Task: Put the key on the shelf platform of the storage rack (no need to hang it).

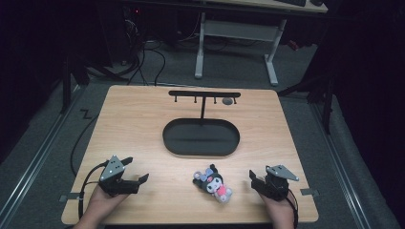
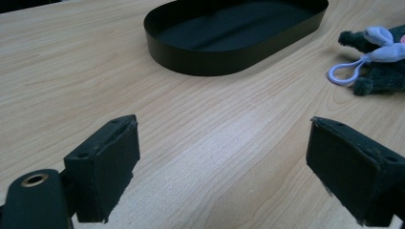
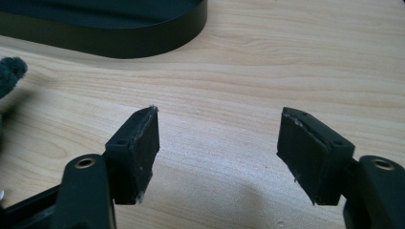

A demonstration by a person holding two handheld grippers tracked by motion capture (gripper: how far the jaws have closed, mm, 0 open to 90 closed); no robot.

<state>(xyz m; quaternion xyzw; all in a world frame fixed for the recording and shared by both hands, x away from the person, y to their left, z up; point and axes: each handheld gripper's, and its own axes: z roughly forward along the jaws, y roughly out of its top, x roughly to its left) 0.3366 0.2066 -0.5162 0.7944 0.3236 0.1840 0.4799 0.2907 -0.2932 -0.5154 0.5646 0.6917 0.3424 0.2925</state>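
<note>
A small dark grey plush toy (image 1: 213, 183) with a lilac bow and a pink patch lies on the wooden table (image 1: 143, 124) near the front, between my two grippers. In the left gripper view the plush toy (image 2: 382, 67) lies at the far right, with its lilac loop (image 2: 344, 71) flat on the wood. One dark ear of the plush toy (image 3: 9, 76) shows at the left edge of the right gripper view. My left gripper (image 1: 136, 169) (image 2: 224, 125) is open over bare wood left of the toy. My right gripper (image 1: 254, 180) (image 3: 219, 113) is open over bare wood right of it.
A black oval tray (image 1: 167, 143) (image 2: 205, 59) (image 3: 119, 45) sits mid-table beyond the toy. From its far side rises a black T-shaped rack (image 1: 204, 94) with small hooks; a grey round object (image 1: 228, 101) sits at the bar's right part. Table edges are close behind both hands.
</note>
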